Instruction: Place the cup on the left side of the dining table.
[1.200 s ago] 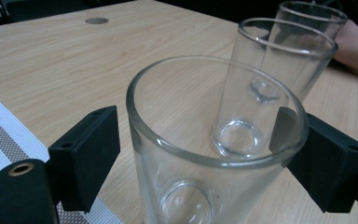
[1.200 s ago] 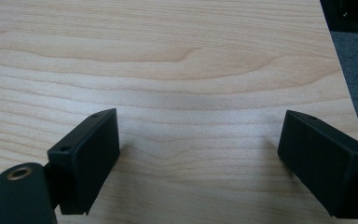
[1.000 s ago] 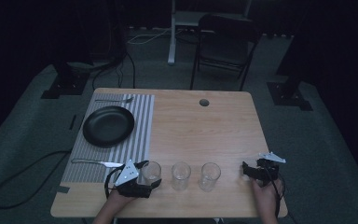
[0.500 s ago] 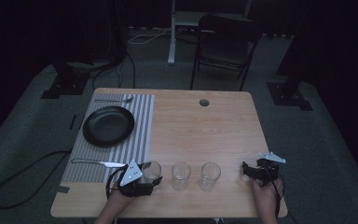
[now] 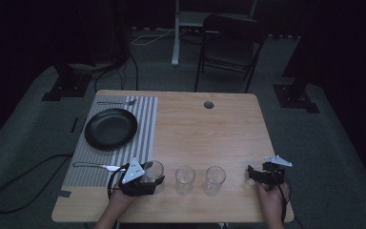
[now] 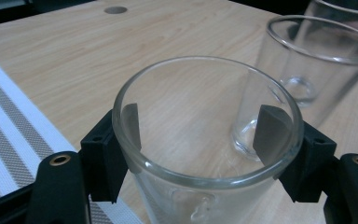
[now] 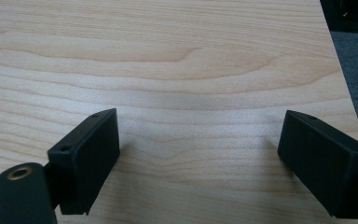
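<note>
Three clear drinking glasses stand in a row near the table's front edge: the left glass, the middle glass and the right glass. My left gripper has its jaws on either side of the left glass, pads pressed against its wall below the rim. The middle glass stands just behind it in the left gripper view. My right gripper rests on the wood to the right of the row. In its own view the right gripper is open, with bare table between the jaws.
A striped placemat covers the table's left side and carries a black plate, a fork at the back and a knife at the front. A round cable hole sits at the back. A folding chair stands beyond the table.
My left gripper has slid a little to the right, bringing its jaws around the left glass. The right gripper and the other glasses have stayed put.
</note>
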Available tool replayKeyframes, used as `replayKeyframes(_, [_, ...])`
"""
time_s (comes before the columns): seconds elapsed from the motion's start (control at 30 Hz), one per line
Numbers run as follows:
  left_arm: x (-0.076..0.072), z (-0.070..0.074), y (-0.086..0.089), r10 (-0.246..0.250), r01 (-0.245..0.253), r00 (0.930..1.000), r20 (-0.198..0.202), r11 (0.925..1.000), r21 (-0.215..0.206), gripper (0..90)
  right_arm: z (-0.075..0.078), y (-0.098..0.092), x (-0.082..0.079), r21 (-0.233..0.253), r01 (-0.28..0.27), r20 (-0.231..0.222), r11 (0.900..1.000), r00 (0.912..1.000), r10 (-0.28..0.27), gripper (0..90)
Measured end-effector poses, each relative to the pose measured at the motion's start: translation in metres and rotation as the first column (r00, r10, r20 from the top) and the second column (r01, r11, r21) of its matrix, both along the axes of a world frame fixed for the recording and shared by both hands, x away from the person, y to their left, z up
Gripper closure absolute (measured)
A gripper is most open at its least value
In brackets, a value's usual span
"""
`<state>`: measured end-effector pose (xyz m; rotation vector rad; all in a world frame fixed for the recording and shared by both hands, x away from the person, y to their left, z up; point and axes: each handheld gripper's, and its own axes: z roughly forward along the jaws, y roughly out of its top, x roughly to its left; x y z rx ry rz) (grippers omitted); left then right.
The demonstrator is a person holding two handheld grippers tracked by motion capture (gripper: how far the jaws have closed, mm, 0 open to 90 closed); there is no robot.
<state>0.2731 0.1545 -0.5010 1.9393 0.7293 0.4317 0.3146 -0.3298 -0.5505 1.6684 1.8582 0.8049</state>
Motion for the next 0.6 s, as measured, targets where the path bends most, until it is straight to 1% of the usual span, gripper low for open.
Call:
replayKeyframes(0.13, [0.004, 0.004, 0.001, 0.023, -0.023, 0.9997, 0.003, 0.9997, 0.008, 29.3, 0.0, 0.0, 0.0, 0.0, 0.0, 0.0, 1.0, 1.0, 0.0, 12.2])
replayKeyframes(0.27, [0.008, 0.011, 0.004, 0.023, -0.023, 0.9997, -0.002, 0.9997, 0.003, 29.3, 0.0, 0.0, 0.0, 0.0, 0.0, 0.0, 1.0, 1.0, 0.0, 12.1])
replayKeyframes(0.4, [0.013, 0.018, 0.008, 0.056, -0.056, 0.9984, 0.005, 0.9984, 0.002, 29.3, 0.0, 0.0, 0.0, 0.0, -0.001, 0.0, 1.0, 1.0, 0.001, 12.2])
replayKeyframes(0.47, [0.016, 0.022, 0.011, 0.074, -0.074, 0.9972, 0.011, 0.9972, 0.009, 29.3, 0.0, 0.0, 0.0, -0.001, -0.001, 0.0, 1.0, 1.0, 0.001, 12.2])
replayKeyframes(0.5, [0.018, 0.023, 0.012, 0.076, -0.077, 0.9971, 0.006, 0.997, 0.011, 29.3, 0.0, 0.0, 0.0, 0.0, 0.0, 0.0, 1.0, 1.0, 0.0, 12.2])
replayKeyframes(0.57, [0.021, 0.025, 0.016, 0.083, -0.083, 0.9965, -0.002, 0.9965, -0.003, 29.3, 0.0, 0.0, 0.0, 0.0, 0.0, 0.0, 1.0, 1.0, 0.0, 12.1])
replayKeyframes(0.6, [0.022, 0.027, 0.017, 0.092, -0.092, 0.9957, -0.003, 0.9957, -0.001, 29.3, 0.0, 0.0, 0.0, 0.0, 0.0, 0.0, 1.0, 1.0, 0.0, 12.2])
